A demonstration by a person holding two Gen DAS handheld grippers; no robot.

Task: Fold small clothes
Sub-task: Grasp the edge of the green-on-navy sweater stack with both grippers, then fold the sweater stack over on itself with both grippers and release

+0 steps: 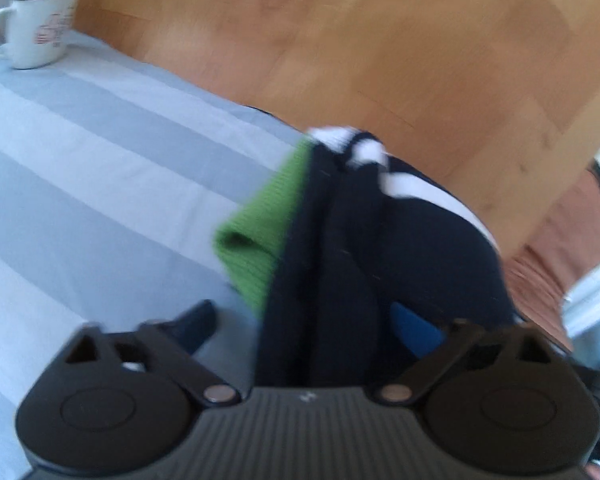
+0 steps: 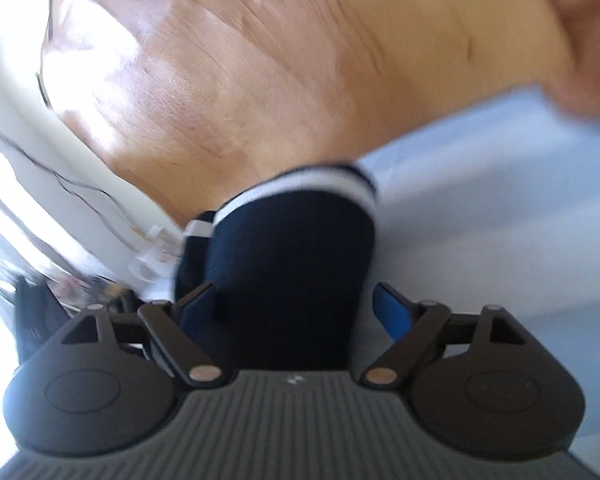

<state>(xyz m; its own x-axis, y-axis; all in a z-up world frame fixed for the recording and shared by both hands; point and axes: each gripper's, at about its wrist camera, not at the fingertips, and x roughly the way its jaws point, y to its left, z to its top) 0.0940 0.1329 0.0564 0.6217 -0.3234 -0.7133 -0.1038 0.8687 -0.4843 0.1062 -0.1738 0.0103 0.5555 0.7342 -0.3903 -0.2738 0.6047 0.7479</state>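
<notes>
Socks (image 1: 340, 248), navy with white-striped cuffs, lie in a loose bundle on the striped pale-blue sheet (image 1: 80, 152) near the bed's edge, with the wooden floor (image 1: 380, 40) beyond. In the left wrist view the dark fabric runs between the fingers of the left gripper (image 1: 312, 328), whose jaws stand apart; blur hides whether either pad presses the cloth, and the grip looks loose at best. A green knitted piece (image 1: 256, 236) lies touching the navy bundle on its left side. In the right wrist view a navy sock (image 2: 292, 248) with its white-banded cuff pointing away sits between the fingers of the right gripper (image 2: 296, 308), jaws spread wide, the blue pad on the right clear of the fabric, the left pad at the cloth's edge. A white enamel mug (image 1: 36, 24) stands on the sheet, well apart from the clothes, at the far left.

Judged from this, the step in hand is laying the sock flat and taking a fresh hold for a fold. Doing it well likely calls for settling the fabric fully on the sheet, then pinching one layer near the cuff with one gripper and near the toe with the other, keeping the green piece out of the pinch, and smoothing before folding.
</notes>
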